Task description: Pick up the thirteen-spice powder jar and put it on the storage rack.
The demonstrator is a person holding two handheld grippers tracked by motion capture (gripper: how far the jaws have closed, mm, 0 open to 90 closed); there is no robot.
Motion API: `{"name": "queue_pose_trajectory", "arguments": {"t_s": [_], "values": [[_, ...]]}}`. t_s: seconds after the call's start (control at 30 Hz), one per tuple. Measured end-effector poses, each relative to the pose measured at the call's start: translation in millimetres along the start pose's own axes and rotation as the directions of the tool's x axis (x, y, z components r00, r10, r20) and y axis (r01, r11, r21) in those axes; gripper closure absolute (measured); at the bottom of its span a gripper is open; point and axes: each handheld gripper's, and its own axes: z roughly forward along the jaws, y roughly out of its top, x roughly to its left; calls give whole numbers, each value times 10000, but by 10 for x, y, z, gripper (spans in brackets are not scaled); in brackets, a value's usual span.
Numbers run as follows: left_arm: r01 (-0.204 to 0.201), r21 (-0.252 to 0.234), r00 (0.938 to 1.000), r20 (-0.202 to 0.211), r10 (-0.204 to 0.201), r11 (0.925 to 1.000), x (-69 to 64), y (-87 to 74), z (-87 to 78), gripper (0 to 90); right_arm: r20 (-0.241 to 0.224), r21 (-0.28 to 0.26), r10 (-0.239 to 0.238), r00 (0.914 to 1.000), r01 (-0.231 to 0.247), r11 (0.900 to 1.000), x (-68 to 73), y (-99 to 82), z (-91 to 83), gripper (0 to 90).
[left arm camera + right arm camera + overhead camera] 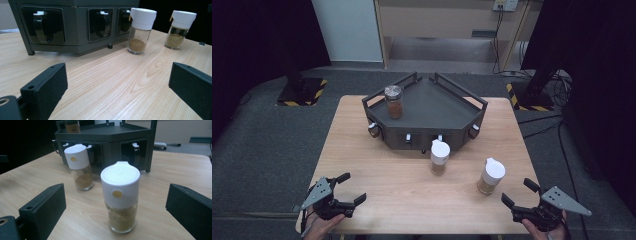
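Spice jar (491,176) near worktop's right front corner, upright, just ahead of right tool (527,200), jaws spread wide, framing it for grasp. Second jar (439,157) by rack (427,100) front. Left tool (347,192) open, empty, at left front edge.

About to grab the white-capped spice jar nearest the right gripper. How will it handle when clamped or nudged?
The nearer spice jar looks rigid, clear-walled, probably glass, so likely slick in the open right gripper. It stands tall on a narrow base, so a push near the white cap may tip it. Partly filled: probably light.
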Motion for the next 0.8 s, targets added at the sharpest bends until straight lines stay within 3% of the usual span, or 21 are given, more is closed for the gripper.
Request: {"name": "queue_pose_trajectory", "arguments": {"t_s": [0.37,0.8], "values": [[115,124,9999,114,-116,9999,47,10,62,10,-497,-167,-626,9968,619,9979,107,332,171,28],[190,149,9998,74,-191,9997,82,-12,91,10,-1595,120,-1284,9788,1320,9912,233,688,689,27]]}}
